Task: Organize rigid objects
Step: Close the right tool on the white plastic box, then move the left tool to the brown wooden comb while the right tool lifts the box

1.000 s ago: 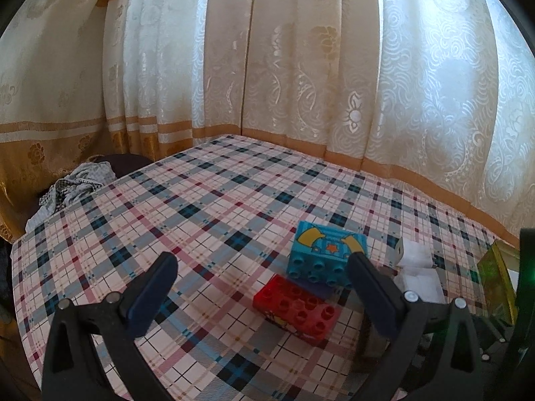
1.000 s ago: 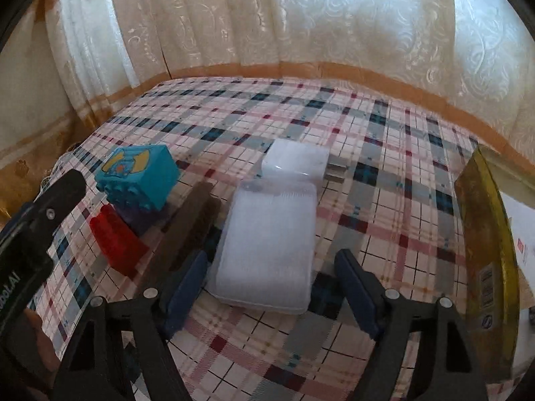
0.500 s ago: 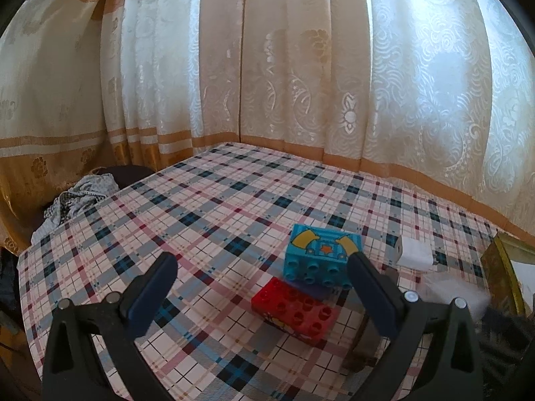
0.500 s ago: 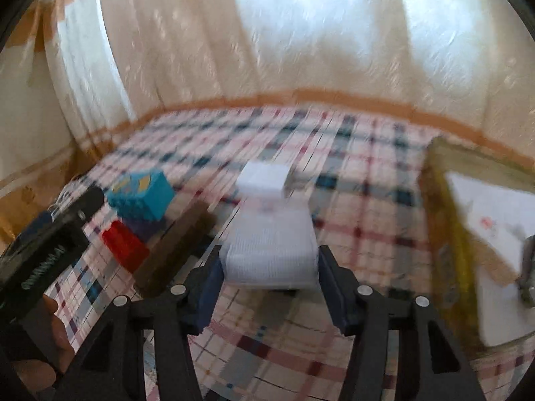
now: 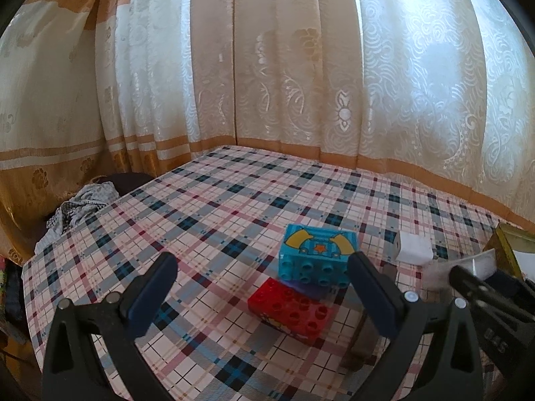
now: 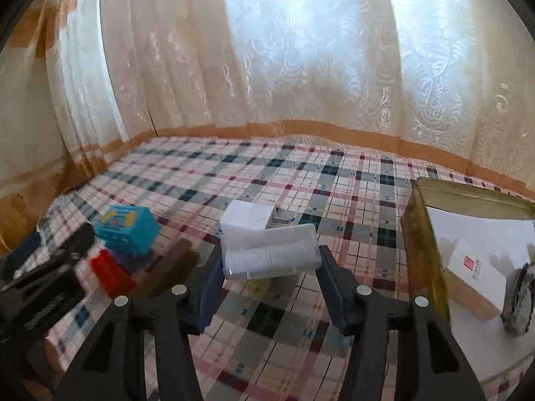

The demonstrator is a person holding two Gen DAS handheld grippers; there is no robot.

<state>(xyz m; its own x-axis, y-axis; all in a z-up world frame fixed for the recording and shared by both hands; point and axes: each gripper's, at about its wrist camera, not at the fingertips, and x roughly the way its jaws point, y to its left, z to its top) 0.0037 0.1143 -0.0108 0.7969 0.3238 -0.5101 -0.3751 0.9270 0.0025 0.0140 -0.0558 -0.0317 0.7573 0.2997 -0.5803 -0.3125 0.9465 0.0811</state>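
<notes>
Jaws of the right gripper (image 6: 269,287) have just been closing, and now we see them pressed on both sides of a clear box (image 6: 271,250), which they hold a little above the checked surface (image 6: 351,200). The box is tilted, with its near long side facing the camera, and something white and ribbed shows through its wall. Just behind it lies a white charger (image 6: 247,219) on the cloth; whether the two touch we cannot tell.

To the right of the held box stands a gold tin (image 6: 421,234), open at the top, with a white sheet inside and a dark round object in its near corner.

The left gripper (image 5: 260,287) hangs over the surface with its jaws wide apart and nothing between the pads. In front of it, a blue brick (image 5: 317,254) with a yellow print rests on its side, on a purple piece, and a red brick (image 5: 294,310) lies flat just before it, nearly touching. A brown bar (image 6: 167,267) lies beside the bricks, between them and the held box.

In the left view we see the right gripper at the far right edge, with the box only as a pale blur.

Curtains (image 5: 267,67) hang behind the surface, and a crumpled cloth (image 5: 80,207) lies past its left edge.
</notes>
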